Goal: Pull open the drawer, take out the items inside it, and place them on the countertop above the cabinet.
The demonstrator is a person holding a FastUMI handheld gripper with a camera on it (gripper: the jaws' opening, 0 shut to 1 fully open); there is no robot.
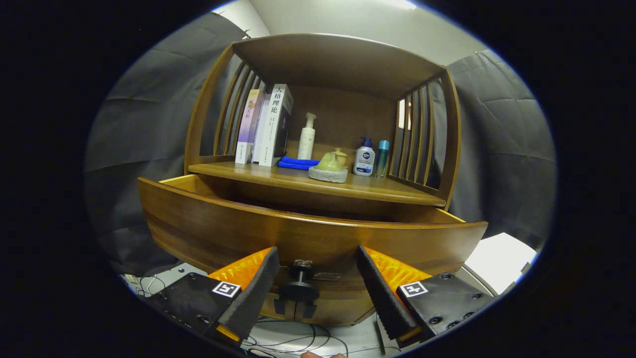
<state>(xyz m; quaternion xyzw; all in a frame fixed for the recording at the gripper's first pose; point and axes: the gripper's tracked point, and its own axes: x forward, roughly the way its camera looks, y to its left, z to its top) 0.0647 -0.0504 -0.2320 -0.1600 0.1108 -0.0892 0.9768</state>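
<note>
the gripper (315, 278) is hovering in front of the drawer (308, 233) with its fingers wide apart, and the dark knob (299, 283) is sitting between them, untouched. the drawer is standing pulled out under the countertop (278, 180), where books (266, 127), bottles (365, 158) and a blue cloth (297, 163) are resting.

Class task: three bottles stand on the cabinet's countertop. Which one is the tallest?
The white pump bottle, standing beside the books. It rises well above the short white bottle with the dark cap and the slim blue bottle next to it.
</note>
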